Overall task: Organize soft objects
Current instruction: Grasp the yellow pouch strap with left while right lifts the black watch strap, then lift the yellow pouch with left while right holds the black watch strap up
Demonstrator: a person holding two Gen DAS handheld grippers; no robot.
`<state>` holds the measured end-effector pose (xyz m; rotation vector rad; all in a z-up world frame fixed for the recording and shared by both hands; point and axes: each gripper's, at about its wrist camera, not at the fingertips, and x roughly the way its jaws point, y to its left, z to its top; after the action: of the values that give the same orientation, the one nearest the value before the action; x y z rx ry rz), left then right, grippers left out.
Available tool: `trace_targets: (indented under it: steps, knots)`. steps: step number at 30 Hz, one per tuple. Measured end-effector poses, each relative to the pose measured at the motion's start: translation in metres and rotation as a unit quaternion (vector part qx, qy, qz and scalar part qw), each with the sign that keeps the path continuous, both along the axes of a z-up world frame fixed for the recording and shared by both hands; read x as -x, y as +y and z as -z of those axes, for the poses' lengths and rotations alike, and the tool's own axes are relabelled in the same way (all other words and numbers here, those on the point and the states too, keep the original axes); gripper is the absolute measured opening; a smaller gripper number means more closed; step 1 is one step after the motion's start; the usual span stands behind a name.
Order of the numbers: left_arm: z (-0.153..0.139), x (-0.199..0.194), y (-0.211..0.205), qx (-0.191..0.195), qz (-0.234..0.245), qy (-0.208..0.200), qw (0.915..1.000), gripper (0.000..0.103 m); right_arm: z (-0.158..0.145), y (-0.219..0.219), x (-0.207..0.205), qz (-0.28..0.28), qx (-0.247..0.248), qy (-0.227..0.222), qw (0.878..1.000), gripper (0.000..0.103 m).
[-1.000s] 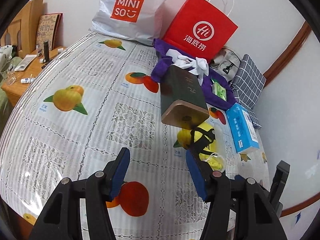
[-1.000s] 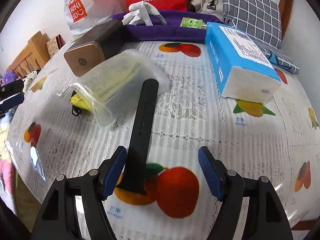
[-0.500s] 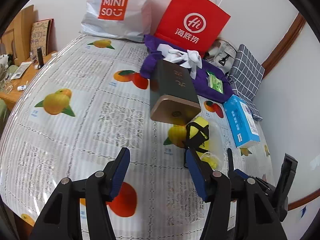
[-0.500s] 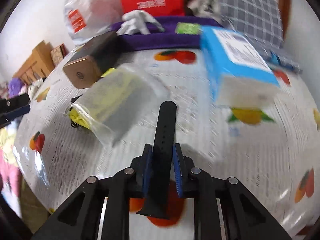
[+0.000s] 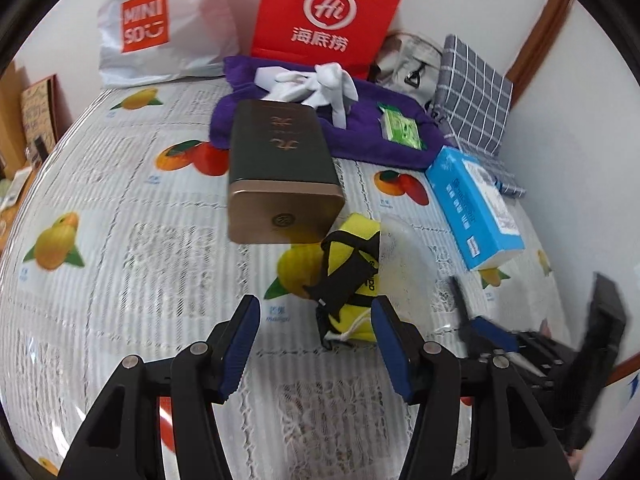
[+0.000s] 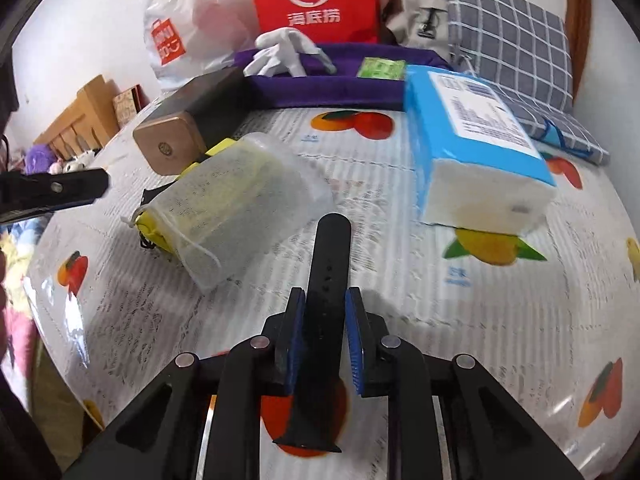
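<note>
My right gripper is shut on a black watch strap and holds it just above the fruit-print tablecloth. Left of the strap lies a clear drawstring pouch with a yellow item inside. My left gripper is open and empty, its blue pads either side of the near end of the yellow-and-black bundle. The right gripper shows blurred at the right edge of the left wrist view. A purple cloth with white gloves lies further back.
A dark tin with a gold end lies just beyond the yellow bundle. A blue tissue pack is at the right. A red paper bag, a white Miniso bag and a checked cloth line the wall.
My right gripper closed on the black strap and lifted it slightly. My left gripper moved closer to the yellow bundle and stayed open.
</note>
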<state>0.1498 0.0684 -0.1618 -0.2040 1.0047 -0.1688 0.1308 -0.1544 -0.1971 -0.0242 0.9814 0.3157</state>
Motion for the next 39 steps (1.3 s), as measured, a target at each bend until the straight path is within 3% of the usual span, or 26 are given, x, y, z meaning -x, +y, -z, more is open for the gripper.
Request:
trace_targets:
  steps: [9, 10, 12, 15, 21, 28, 32, 35, 36, 37, 38, 39]
  knots:
    - [0.021, -0.035, -0.026, -0.043, 0.04, 0.027, 0.9979, 0.053, -0.018, -0.042, 0.013, 0.018, 0.005, -0.019, 1.0, 0.021]
    - [0.024, -0.037, -0.029, -0.044, 0.048, 0.034, 0.9973, 0.038, -0.018, -0.049, 0.014, 0.021, 0.004, -0.019, 1.0, 0.021]
    - [0.029, -0.037, -0.035, -0.046, 0.064, 0.048, 0.9957, 0.033, -0.018, -0.057, 0.015, 0.029, 0.006, -0.021, 0.999, 0.021]
    - [0.023, -0.026, -0.04, -0.053, 0.072, 0.034, 0.9954, 0.016, -0.018, -0.067, 0.013, 0.046, 0.0, -0.023, 0.999, 0.021]
    - [0.016, -0.013, -0.037, -0.067, 0.074, 0.03, 0.9945, 0.016, -0.01, -0.071, 0.007, 0.048, -0.001, -0.019, 0.999, 0.021]
    - [0.027, -0.023, -0.062, -0.104, 0.107, 0.032, 0.9883, 0.039, 0.006, -0.07, 0.005, 0.041, 0.01, 0.003, 0.999, 0.022]
    - [0.03, -0.024, -0.074, -0.124, 0.118, 0.021, 0.985, 0.039, 0.006, -0.07, 0.008, 0.043, 0.019, 0.003, 0.999, 0.045]
    - [0.029, -0.022, -0.079, -0.145, 0.116, 0.017, 0.9825, 0.032, 0.01, -0.065, 0.011, 0.035, 0.038, -0.01, 0.999, 0.047]
    - [0.026, -0.019, -0.078, -0.147, 0.109, 0.012, 0.983, 0.025, 0.01, -0.063, 0.011, 0.034, 0.044, -0.017, 0.998, 0.047]
    - [0.021, -0.016, -0.075, -0.143, 0.102, 0.007, 0.9844, 0.009, 0.011, -0.062, 0.012, 0.034, 0.045, -0.024, 0.998, 0.046]
    - [0.017, -0.014, -0.07, -0.128, 0.097, 0.006, 0.987, 0.009, 0.011, -0.063, 0.012, 0.035, 0.04, -0.027, 0.998, 0.037]
    - [0.012, -0.011, -0.065, -0.108, 0.094, 0.004, 0.9897, 0.008, 0.011, -0.064, 0.013, 0.039, 0.036, -0.032, 0.998, 0.021]
